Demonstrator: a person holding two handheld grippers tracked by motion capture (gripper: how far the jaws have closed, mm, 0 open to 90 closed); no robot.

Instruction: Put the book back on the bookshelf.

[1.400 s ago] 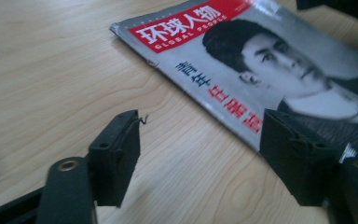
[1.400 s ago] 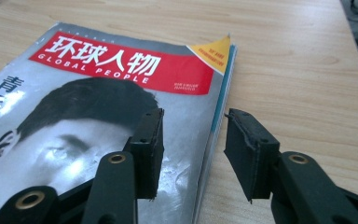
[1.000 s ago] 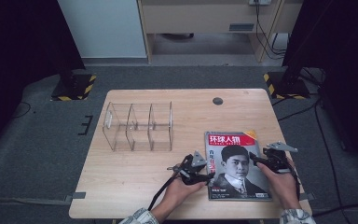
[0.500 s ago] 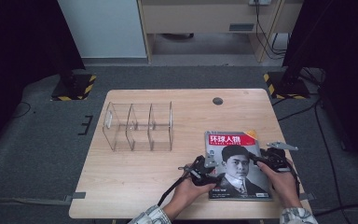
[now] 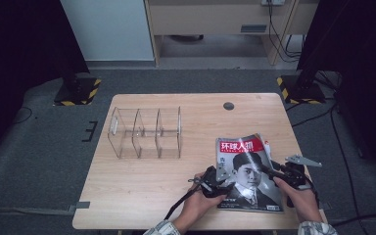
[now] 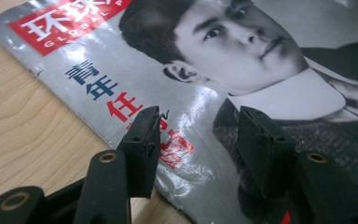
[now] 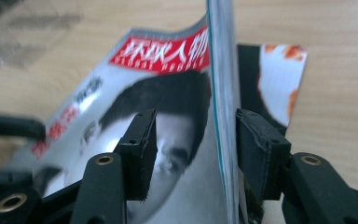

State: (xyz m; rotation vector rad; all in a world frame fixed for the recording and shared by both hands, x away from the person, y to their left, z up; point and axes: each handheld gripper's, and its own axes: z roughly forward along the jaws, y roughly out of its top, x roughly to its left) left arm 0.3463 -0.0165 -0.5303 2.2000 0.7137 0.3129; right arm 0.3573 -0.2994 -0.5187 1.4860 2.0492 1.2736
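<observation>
A magazine (image 5: 247,169) with a red title band and a black-and-white portrait lies on the front right of the wooden table (image 5: 142,188). My left gripper (image 5: 223,178) is at the magazine's left edge. In the left gripper view it (image 6: 199,116) stands open low over the cover (image 6: 242,51), with nothing pinched. My right gripper (image 5: 270,170) is at the magazine's right edge. In the right gripper view it (image 7: 196,116) is open, and the raised edge of the cover (image 7: 221,93) stands between the jaws, close to the right jaw. Printed inner pages (image 7: 275,79) show under that edge.
A clear acrylic organizer (image 5: 144,133) with three compartments stands left of the table's middle; it appears blurred (image 7: 23,28) in the right gripper view. A round cable hole (image 5: 228,105) sits near the far edge. Bare wood lies left of the magazine.
My left gripper has moved right, from the bare wood onto the magazine's left edge. The right gripper has stayed at the right edge.
</observation>
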